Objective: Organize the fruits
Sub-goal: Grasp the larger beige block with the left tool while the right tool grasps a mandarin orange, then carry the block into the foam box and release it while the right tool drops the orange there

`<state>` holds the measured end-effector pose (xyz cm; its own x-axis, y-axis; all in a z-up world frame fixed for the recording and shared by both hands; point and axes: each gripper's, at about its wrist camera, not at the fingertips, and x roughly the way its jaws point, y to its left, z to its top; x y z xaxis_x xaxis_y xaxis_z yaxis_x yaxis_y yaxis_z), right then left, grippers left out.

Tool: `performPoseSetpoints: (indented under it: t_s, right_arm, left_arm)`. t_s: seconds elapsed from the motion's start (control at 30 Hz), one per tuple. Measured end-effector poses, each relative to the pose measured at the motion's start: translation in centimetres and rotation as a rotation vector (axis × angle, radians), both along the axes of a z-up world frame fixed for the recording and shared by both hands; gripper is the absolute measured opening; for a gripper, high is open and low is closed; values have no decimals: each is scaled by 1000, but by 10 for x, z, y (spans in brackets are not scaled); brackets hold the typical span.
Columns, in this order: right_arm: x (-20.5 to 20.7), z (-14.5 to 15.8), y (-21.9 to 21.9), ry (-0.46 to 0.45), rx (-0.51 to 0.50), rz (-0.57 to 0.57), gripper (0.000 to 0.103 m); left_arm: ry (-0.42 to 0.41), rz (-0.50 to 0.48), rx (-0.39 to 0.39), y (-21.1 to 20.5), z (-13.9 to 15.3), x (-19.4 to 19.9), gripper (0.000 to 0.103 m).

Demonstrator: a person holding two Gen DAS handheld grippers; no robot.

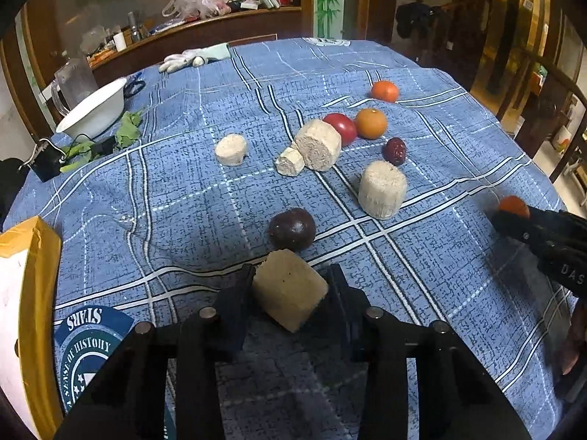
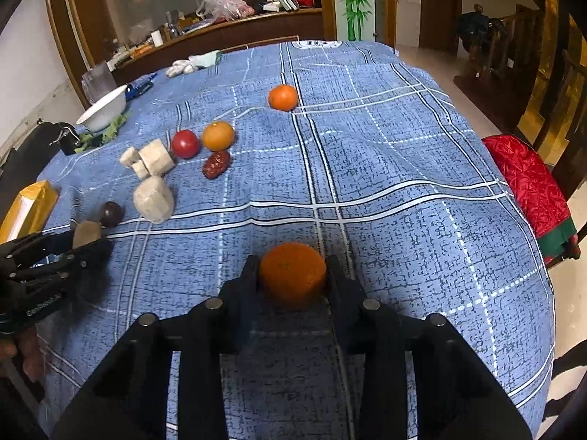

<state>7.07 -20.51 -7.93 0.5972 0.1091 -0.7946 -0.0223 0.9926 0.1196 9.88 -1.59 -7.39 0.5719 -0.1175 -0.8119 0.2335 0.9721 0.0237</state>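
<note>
Place: a lived-in home, likely a dining room.
Surface: a table under a blue plaid cloth printed with a round emblem, more like bedding than table linen.
Behind it: a curved wooden counter cluttered with a plastic bag, boxes and bottles, backed by glass.
Walls: dark wood door frames and a bamboo-print panel.
Right side: a wooden railing with dark clothing draped over it, and a chair with a red quilted cushion.
Household items: a white bowl, a clear jug, a work glove.
</note>
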Motion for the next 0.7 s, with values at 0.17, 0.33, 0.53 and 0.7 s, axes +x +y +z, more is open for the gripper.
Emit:
performPoseSetpoints:
  t_s: [0.17,0.33,0.53,0.7]
  right_arm:
    - [-9,9,5,-33,16,9,37]
    - [-18,20,16,-63,25,30,37]
    - [-28,29,37,-88,34,77,37]
    - [-36,37,64,-102,44,139,37]
  left_arm:
    - [-45,31,-51,14,15,-14,39]
    - [-80,84,-89,35,30,-30,39]
    - [-102,162,-113,63,41,-53,39]
    - [-126,234,-133,90,50,-76,39]
